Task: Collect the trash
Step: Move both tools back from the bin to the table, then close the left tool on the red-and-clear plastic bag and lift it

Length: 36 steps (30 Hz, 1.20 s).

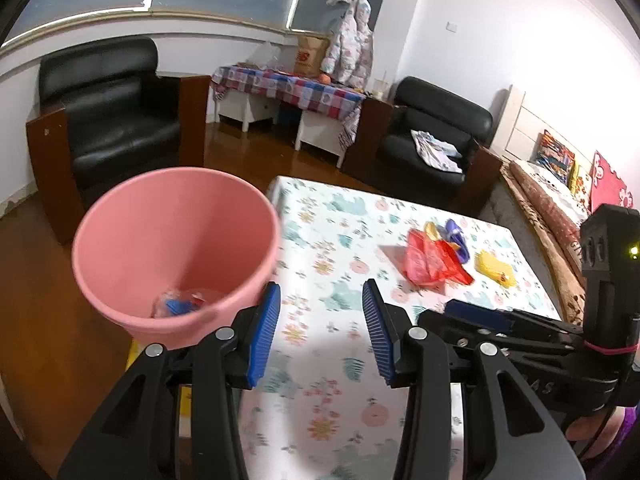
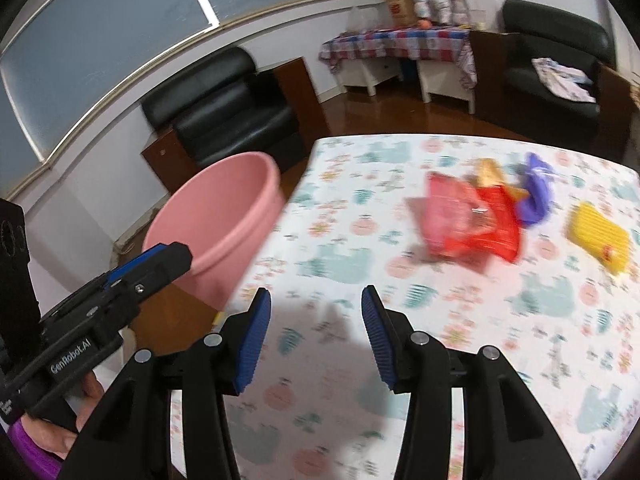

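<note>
Here both claws gape empty; red wrapper (image 1: 430, 262) looks crumpled, glossy, possibly translucent, blurred.

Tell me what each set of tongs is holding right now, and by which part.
Nothing is held. The left tongs and the right tongs both stand open and empty above the table.

Both wrist views look down and forward from near the table's (image 1: 340, 216) near edge, sharing the pink bucket (image 1: 176, 248) beside its left edge.
</note>
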Tool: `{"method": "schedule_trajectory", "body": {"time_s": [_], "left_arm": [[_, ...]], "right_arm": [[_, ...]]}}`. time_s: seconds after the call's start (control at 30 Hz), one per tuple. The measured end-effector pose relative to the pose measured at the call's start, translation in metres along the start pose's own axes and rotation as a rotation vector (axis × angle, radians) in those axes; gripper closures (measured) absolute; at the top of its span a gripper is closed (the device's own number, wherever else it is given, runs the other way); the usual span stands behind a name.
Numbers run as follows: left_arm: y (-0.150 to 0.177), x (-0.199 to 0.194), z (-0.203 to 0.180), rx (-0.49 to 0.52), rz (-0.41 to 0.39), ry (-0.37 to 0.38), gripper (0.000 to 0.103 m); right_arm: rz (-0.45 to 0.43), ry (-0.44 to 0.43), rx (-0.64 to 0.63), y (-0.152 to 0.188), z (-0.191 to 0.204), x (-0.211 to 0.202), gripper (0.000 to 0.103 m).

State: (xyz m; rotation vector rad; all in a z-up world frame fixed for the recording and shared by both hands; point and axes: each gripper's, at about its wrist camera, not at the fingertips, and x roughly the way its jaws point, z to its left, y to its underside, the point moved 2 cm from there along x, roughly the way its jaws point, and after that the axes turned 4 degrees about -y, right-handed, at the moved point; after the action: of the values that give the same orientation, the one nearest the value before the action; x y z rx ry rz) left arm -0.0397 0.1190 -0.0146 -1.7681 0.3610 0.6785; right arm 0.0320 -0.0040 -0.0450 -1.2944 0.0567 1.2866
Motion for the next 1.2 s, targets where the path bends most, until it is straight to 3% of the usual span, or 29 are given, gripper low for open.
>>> {"method": "schedule_trajectory", "body": {"time_s": [0.4, 0.77, 0.9, 1.07, 1.2], "left_arm": [[0.002, 0.022, -0.054, 0.11, 0.054, 0.065, 0.06], [0.007, 0.052, -0.114, 0.109, 0.139, 0.226, 0.06], [0.009, 0.071, -0.129, 0.034, 0.215, 0.274, 0.06], [0.008, 0.102, -0.141, -0.093, 0.301, 0.268, 0.06], [0.006, 0.122, -0.143, -0.181, 0.324, 0.232, 0.06]], "right_arm": [[-0.114, 0.138, 0.125, 0.005, -0.087, -0.052, 0.056], [-0.165, 0.263, 0.154, 0.006, -0.136, -0.072, 0.056], [-0.171, 0.282, 0.171, 0.007, -0.153, -0.076, 0.056], [-0.19, 0.289, 0.2, 0.006, -0.17, -0.081, 0.056], [-0.194, 0.282, 0.21, 0.007, -0.179, -0.082, 0.056]]}}
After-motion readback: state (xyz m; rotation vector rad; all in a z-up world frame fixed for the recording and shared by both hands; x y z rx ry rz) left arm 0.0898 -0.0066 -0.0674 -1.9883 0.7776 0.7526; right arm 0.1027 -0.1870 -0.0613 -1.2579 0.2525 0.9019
